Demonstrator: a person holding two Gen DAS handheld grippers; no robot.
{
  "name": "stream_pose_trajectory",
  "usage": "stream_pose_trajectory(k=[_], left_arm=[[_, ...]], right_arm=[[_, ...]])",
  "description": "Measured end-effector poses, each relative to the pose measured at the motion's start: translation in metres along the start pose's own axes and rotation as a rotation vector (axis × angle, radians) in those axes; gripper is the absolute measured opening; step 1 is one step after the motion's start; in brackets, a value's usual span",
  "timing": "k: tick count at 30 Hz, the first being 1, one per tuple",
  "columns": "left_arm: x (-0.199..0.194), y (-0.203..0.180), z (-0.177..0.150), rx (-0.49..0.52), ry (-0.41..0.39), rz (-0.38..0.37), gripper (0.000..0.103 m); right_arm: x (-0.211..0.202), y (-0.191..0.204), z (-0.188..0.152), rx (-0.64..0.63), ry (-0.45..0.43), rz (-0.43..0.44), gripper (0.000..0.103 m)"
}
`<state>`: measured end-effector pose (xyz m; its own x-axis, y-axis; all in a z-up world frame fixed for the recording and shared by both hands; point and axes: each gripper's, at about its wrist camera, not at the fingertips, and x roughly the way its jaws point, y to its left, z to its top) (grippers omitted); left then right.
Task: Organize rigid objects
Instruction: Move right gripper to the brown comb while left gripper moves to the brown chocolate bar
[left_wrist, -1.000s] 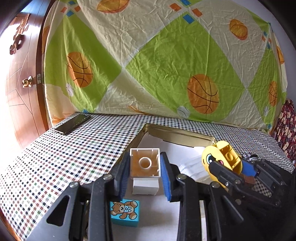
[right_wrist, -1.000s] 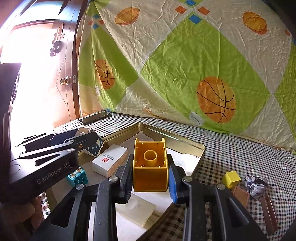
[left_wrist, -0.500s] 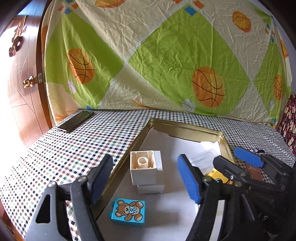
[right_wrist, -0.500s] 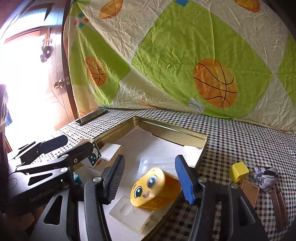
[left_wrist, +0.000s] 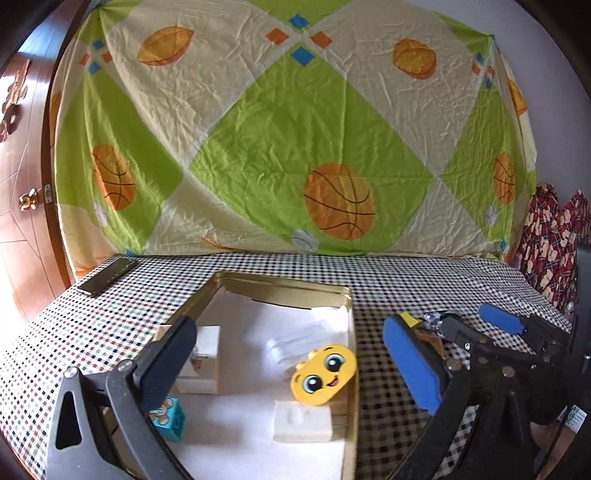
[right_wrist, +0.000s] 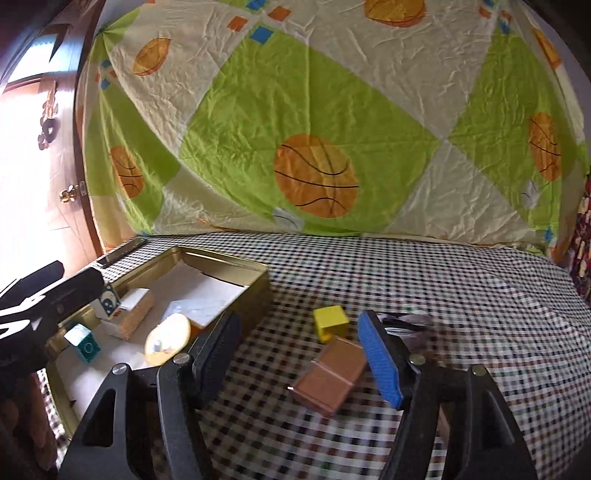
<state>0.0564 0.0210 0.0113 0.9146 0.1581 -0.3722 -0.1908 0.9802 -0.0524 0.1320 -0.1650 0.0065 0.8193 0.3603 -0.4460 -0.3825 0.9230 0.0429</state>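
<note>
both grippers empty, next pieces waiting outside the tin

my left gripper (left_wrist: 291, 354) hangs spread wide over the gold tin (left_wrist: 351, 369), grasping nothing; my right gripper (right_wrist: 299, 350) is likewise released, its jaws apart above the brown block (right_wrist: 330, 380) on the checked tabletop (right_wrist: 443, 280), which i judge is the next pick since it sits just beside the tin wall. inside the tin i count one yellow smiley block (left_wrist: 324, 373) leaning tilted near the right wall, one blue bear block (left_wrist: 169, 419) at the left, one white cube stack (left_wrist: 201, 360) partly hidden behind my finger, and one flat white piece (left_wrist: 302, 425) in front. outside i count one yellow cube (right_wrist: 330, 322) touching the brown block, plus a small blurred item beyond them i cannot identify. a phone (left_wrist: 107, 276) lies well apart at the far left.
</note>
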Motion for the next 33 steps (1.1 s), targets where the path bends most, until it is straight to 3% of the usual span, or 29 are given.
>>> stream_pose_trajectory(k=[5, 9, 13, 20, 28, 33], left_arm=[[0.017, -0.055, -0.003, 0.092, 0.042, -0.083, 0.103], [0.039, -0.091, -0.005, 0.160, 0.084, -0.098, 0.103], [0.069, -0.108, -0.009, 0.159, 0.190, -0.139, 0.102], [0.096, -0.126, -0.023, 0.214, 0.313, -0.147, 0.097], [0.110, -0.130, -0.026, 0.233, 0.385, -0.174, 0.095], [0.118, -0.134, -0.027, 0.251, 0.407, -0.181, 0.091]], right_arm=[[0.006, -0.056, -0.006, 0.089, 0.080, -0.106, 0.069], [0.015, -0.087, -0.008, 0.136, 0.156, -0.119, 0.069], [0.022, -0.101, -0.012, 0.137, 0.222, -0.095, 0.069], [0.032, -0.103, -0.016, 0.142, 0.276, -0.049, 0.067], [0.052, -0.098, -0.025, 0.118, 0.395, -0.045, 0.052], [0.053, -0.092, -0.026, 0.072, 0.408, -0.081, 0.041]])
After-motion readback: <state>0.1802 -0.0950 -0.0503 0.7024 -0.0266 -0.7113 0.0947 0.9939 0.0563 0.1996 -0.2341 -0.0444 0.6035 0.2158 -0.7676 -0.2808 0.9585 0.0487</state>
